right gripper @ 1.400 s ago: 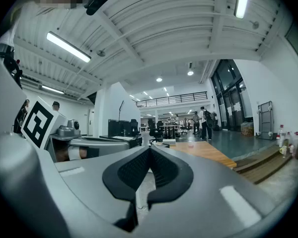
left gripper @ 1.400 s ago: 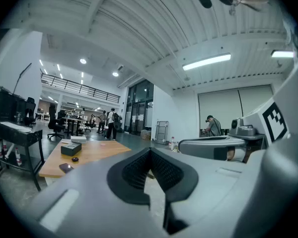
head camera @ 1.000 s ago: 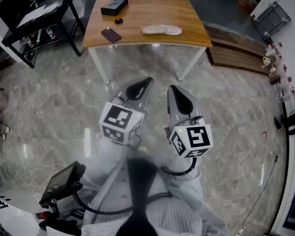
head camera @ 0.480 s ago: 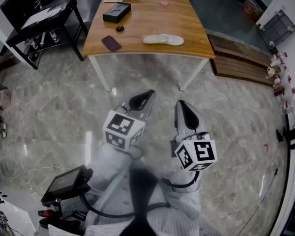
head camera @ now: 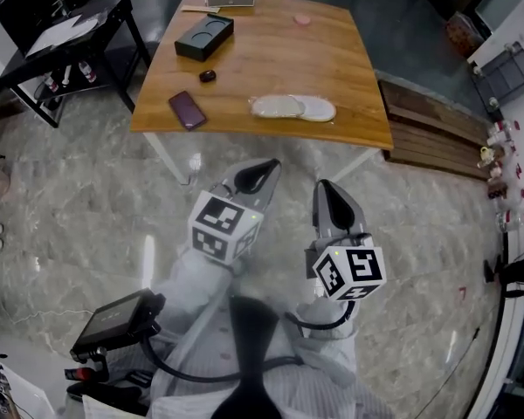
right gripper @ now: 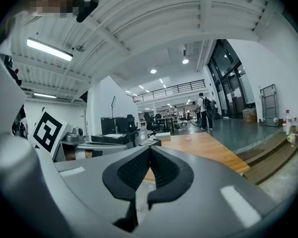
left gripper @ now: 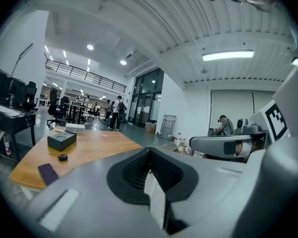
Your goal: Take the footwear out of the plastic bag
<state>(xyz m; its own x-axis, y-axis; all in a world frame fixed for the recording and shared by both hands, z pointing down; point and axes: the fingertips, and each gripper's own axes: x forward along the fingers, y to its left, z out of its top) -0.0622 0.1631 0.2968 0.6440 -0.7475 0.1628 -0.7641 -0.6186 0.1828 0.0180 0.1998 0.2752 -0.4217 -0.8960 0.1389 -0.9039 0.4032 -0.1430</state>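
While poised over floor short of table (head camera: 349, 68): left gripper (head camera: 263, 167), right gripper (head camera: 323, 187) jaws pressed together, nothing between. Location of bagged footwear (head camera: 293, 107): flat on tabletop near front edge, well apart from both.

Open-plan office or lab hall, polished stone floor (head camera: 70, 208), wooden table (head camera: 332, 68) top centre, black desk (head camera: 61, 33) upper left, mezzanine railing (left gripper: 84, 73), glazed doors (left gripper: 146, 98), ceiling strip light (left gripper: 228, 56).

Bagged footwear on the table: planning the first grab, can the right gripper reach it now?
Probably not yet: the right gripper is shut, over the floor short of the table edge, though nothing blocks the bagged footwear.
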